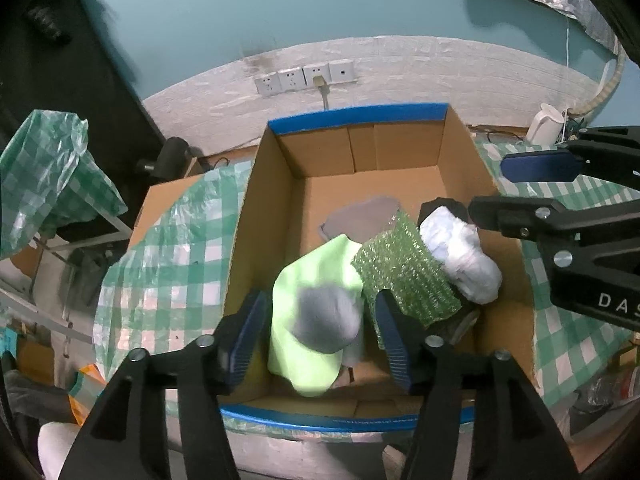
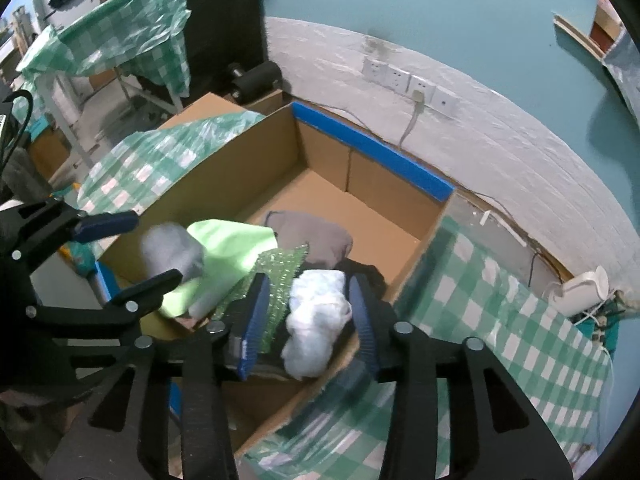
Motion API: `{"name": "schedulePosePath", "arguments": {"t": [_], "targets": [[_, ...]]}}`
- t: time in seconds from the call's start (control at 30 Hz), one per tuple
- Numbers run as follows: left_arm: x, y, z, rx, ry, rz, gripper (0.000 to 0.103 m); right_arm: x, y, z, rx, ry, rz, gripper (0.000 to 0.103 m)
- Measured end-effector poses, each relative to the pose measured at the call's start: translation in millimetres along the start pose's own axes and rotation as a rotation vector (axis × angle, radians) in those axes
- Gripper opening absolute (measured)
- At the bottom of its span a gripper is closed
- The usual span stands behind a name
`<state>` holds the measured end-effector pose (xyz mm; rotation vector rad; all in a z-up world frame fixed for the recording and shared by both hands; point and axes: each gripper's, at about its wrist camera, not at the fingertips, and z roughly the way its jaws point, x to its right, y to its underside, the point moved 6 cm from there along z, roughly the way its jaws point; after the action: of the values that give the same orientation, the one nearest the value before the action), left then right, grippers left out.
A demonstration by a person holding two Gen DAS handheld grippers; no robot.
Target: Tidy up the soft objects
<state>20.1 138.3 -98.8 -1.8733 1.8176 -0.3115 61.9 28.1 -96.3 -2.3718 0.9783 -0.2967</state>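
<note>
With both bundles lying in the cardboard box (image 1: 264, 184), the grey-and-lime cloth (image 1: 316, 320) between the parted left hand-held gripper (image 1: 320, 336) and the white cloth (image 2: 316, 312) between the parted right hand-held gripper (image 2: 308, 320), a straight lift clear of the loose fabric was judged best.

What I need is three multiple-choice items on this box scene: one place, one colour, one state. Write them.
1. Where does the white bundle lie? A on a shelf; B in the cardboard box; C on a chair.
2. What colour is the tape on the box rim? A red; B yellow; C blue.
3. How is the right gripper? A open around the bundle; B shut on the bundle; C shut and empty.
Key: 1 B, box walls surround it; 2 C, blue strips edge the rim; 3 A, gaps show beside both fingers.
</note>
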Motion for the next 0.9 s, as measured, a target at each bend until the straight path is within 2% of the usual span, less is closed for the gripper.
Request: {"name": "schedulePosePath", "arguments": {"t": [0.17,0.5,0.73,0.9], "targets": [[5.9,-5.7,-14.1,0.033,0.005,0.016,0.068,11.1,6.7,-15.6,0.019,0.017,0.028,0.050],[20.0,-16.9,-43.0,0.116,0.015,0.059,0.076,32.9,11.4,-52.2,0.072,0.074,0.067,0.058],[29.9,-20.8,-55.0,0.149,0.030,0.077,0.086,47.4,22.3,-69.8,0.086,0.097,0.109,0.062],[40.7,-22.4,-62.2,0.168,0.026,0.104,0.087,50.3,30.6,-76.0,0.087,0.104,0.116,0.063]]}}
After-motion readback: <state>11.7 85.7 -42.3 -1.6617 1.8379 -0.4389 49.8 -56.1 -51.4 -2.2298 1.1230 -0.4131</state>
